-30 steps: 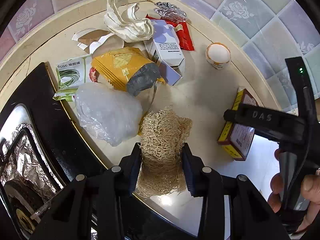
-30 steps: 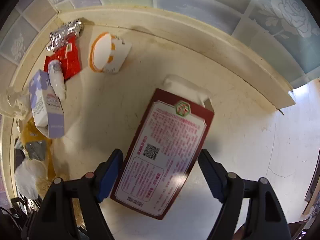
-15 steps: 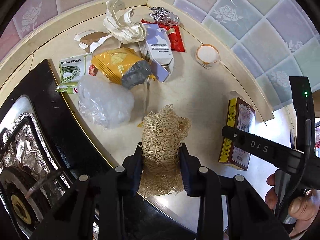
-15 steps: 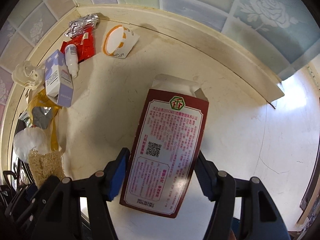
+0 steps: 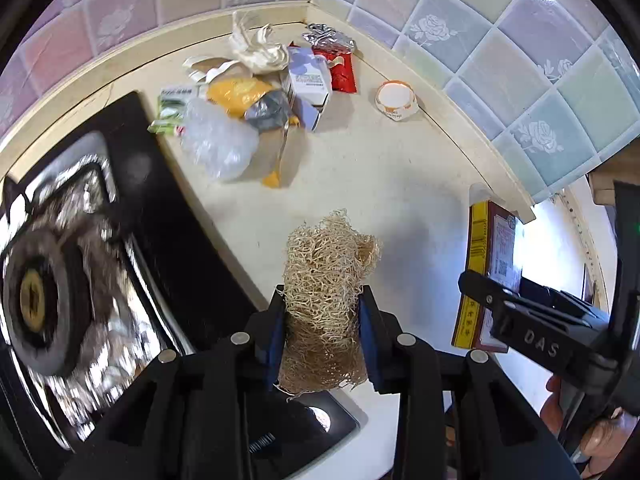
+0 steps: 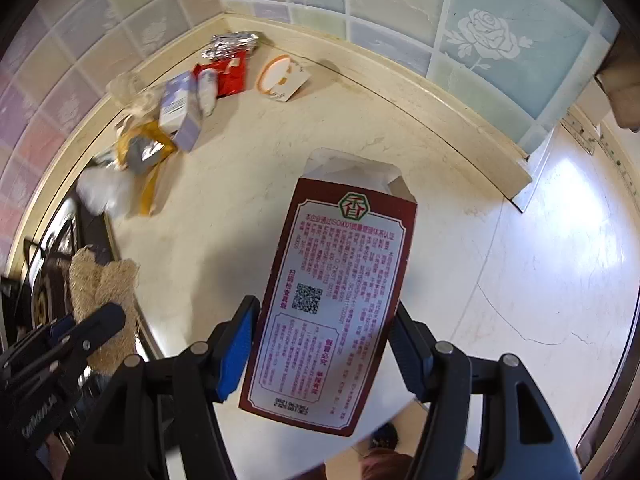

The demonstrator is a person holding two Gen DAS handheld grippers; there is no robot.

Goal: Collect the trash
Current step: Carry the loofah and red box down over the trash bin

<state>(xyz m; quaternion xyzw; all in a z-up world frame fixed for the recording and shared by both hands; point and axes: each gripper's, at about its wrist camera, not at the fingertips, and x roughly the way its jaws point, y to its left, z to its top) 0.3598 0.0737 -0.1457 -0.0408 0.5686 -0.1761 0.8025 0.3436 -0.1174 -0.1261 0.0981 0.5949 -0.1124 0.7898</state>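
Two grips: left gripper (image 5: 323,330) fingers pinch a tan fibrous loofah scrubber (image 5: 325,280); right gripper (image 6: 324,346) fingers clamp a dark-red printed carton (image 6: 340,292) above the cream surface (image 6: 248,168).

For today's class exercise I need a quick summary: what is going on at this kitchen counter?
A person is clearing trash with two tools. The left hand-held gripper is clamped on a tan loofah scrubber, and the right hand-held gripper grips a dark red carton. More wrappers and a small paper cup remain on the counter.
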